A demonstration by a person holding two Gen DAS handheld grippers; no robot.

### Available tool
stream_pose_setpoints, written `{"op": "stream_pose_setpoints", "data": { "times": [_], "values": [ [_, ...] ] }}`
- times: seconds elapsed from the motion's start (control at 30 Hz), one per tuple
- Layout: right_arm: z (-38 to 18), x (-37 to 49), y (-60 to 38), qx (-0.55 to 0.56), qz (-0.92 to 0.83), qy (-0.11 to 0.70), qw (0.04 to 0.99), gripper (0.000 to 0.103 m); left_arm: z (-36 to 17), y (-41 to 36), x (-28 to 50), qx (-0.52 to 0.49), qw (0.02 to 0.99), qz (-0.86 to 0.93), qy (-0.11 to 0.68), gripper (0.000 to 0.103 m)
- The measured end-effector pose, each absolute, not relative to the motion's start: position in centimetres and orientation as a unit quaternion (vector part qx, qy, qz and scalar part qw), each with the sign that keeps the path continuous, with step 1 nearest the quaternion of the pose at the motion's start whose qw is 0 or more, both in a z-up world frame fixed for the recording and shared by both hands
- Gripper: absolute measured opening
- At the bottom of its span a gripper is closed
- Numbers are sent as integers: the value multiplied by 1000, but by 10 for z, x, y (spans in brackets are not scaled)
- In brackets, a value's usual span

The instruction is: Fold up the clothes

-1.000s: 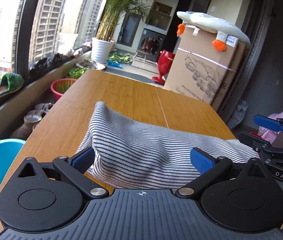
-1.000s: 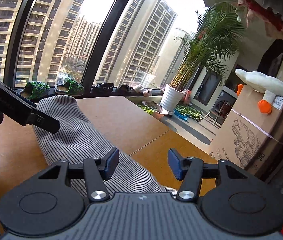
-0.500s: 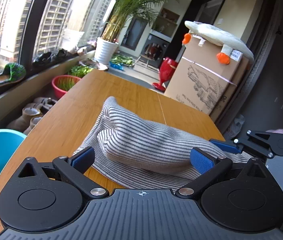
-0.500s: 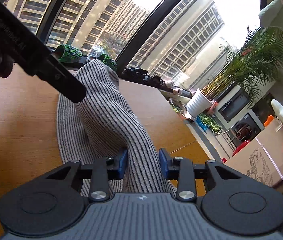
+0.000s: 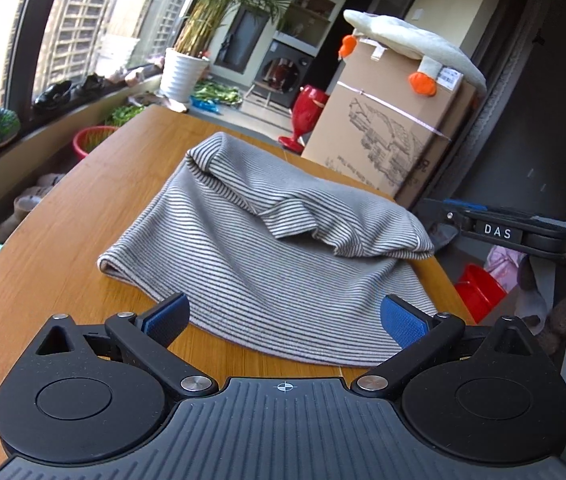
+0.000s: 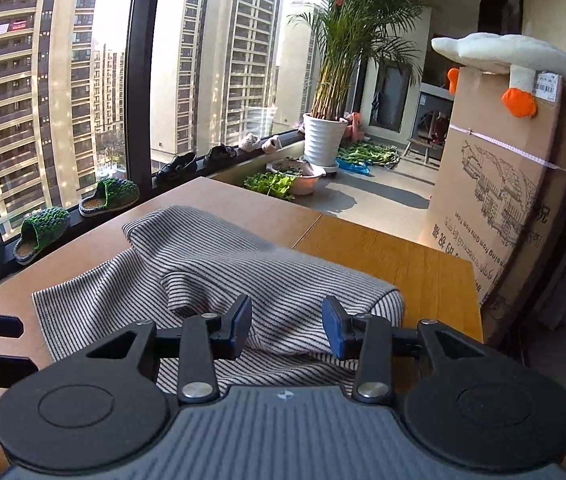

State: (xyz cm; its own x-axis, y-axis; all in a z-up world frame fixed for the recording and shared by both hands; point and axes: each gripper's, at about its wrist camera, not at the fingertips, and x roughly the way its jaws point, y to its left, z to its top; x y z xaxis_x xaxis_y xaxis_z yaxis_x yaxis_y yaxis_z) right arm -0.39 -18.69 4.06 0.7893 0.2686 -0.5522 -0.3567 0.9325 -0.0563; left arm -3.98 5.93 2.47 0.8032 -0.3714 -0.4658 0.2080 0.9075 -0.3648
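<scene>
**Now one fold is down, and neither gripper has hold of the cloth**

Plainly the grey-and-white striped knit garment (image 5: 267, 256) lies on the honey-coloured wooden table (image 5: 83, 216), a thick upper layer doubled over the flat lower one; the doubled part is rumpled, with a loose flap hanging at its middle and a puffed ridge toward the table's far-right side. The left gripper (image 5: 285, 316) stands wide open just short of the garment's near hem, its blue-padded fingers (image 5: 401, 322) straddling the cloth's edge without touching it as far as can be seen; nothing is between them. The right gripper (image 6: 286, 326) is open about half as far, hovering close over the doubled ridge; its pads appear clear of the fabric and it grips nothing; in the left view its black arm shows beyond the garment's right end.

By my judgement the step in hand is the pause after a first fold has been laid, with the grippers free to take a fresh hold. The next move likely calls for flattening the bulging layer, then pinching both thicknesses together at an edge, since a soft knit slides and a hold on the top layer alone would pull the fold apart; the left gripper looks well placed for the near hem.
</scene>
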Motion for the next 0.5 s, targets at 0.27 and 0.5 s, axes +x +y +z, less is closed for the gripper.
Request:
{"op": "stream_pose_setpoints", "data": {
  "times": [0.27, 0.5],
  "values": [
    [-18, 17, -192, 43, 211, 366, 906, 58, 7, 49, -1, -163, 918, -165, 321, 103],
    [-12, 11, -198, 44, 220, 363, 905, 60, -9, 51, 14, -195, 905, -155, 344, 103]
  ]
}}
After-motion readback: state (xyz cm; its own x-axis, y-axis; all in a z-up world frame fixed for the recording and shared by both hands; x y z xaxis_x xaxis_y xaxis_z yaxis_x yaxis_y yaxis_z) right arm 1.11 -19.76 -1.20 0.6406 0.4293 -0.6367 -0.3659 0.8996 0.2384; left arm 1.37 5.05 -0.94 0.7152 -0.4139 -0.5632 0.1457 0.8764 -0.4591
